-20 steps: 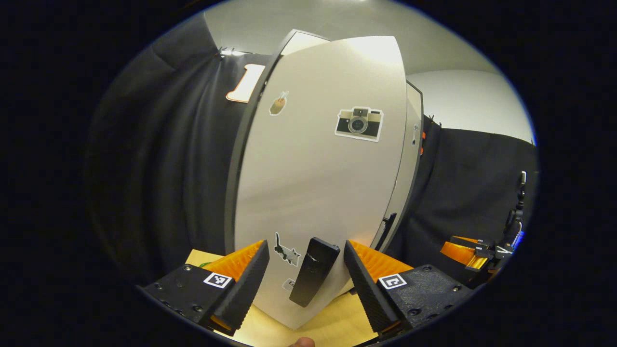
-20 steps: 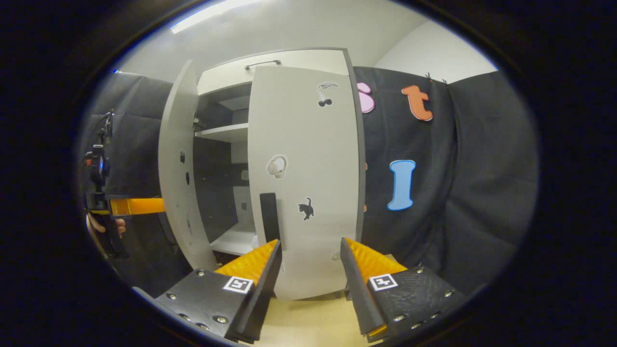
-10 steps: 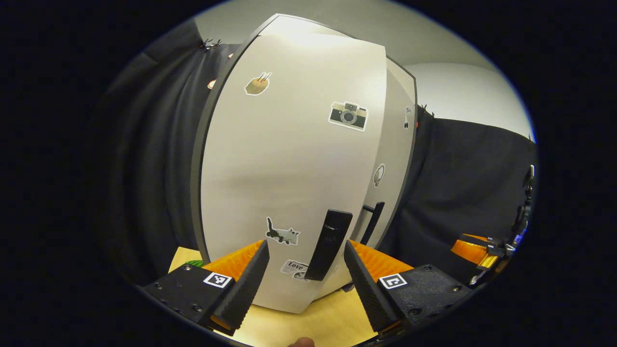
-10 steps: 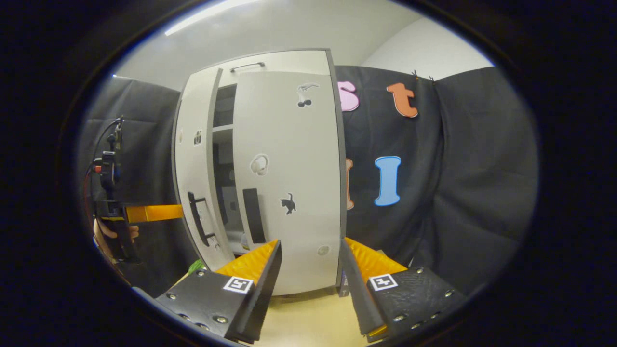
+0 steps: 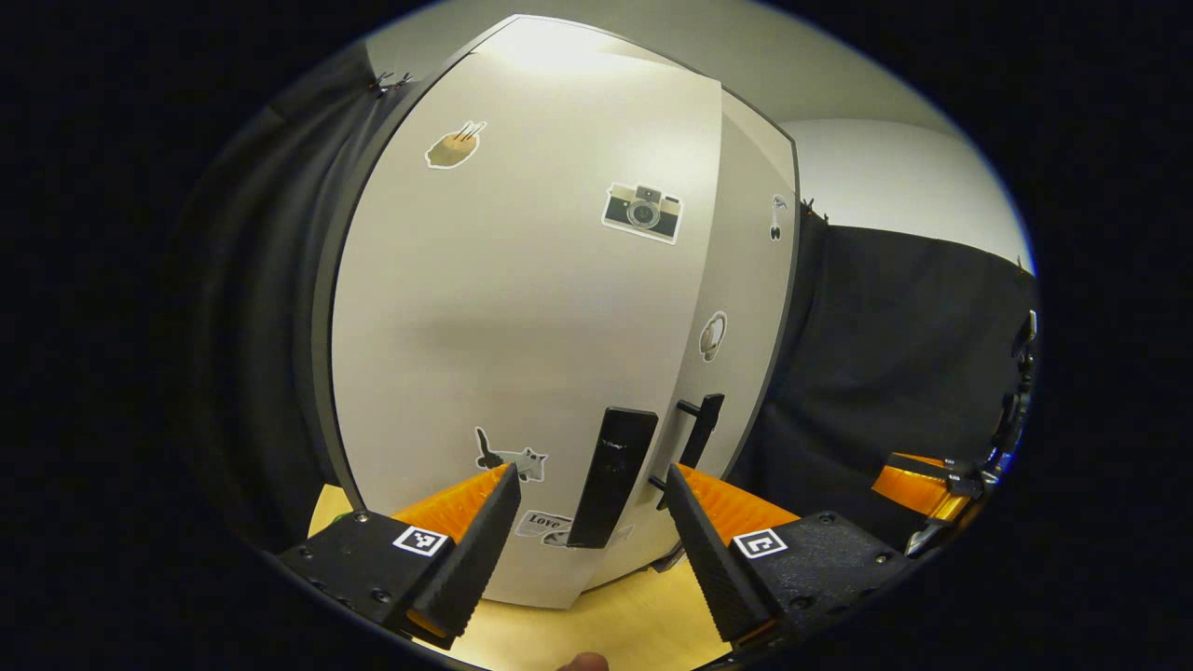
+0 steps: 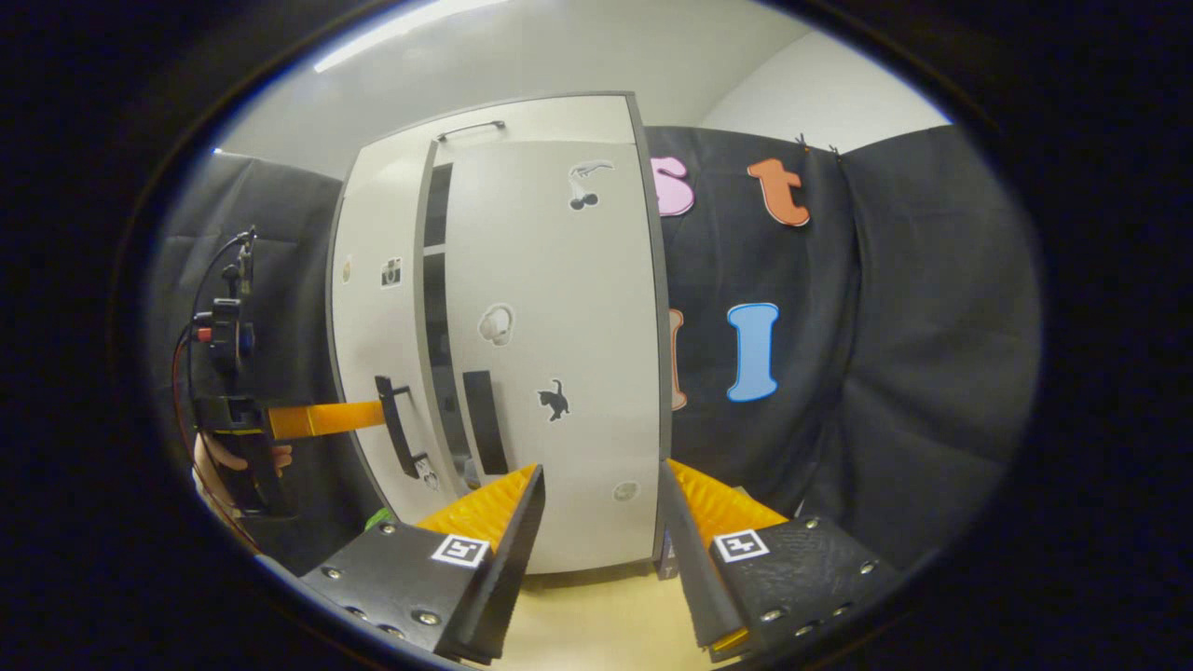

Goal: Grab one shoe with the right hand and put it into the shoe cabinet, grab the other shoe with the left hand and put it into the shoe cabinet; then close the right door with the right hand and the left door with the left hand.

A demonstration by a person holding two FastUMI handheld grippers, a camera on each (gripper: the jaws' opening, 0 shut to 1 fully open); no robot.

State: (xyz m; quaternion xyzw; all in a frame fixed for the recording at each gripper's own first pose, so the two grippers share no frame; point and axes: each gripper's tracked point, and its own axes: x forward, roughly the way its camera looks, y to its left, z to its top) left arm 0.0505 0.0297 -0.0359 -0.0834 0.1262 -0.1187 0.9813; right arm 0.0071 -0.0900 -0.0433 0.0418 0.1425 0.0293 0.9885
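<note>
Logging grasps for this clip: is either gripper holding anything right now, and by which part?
Nothing is held. The left gripper is open near the left door, and the right gripper is open before the right door.

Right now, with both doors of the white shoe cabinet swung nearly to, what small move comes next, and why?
Probably keep pushing the left white door in with the left hand-held gripper. The right gripper view shows a dark gap between it and the right white door, which looks closed. The left hand-held gripper's open fingers straddle the black bar handle.
</note>
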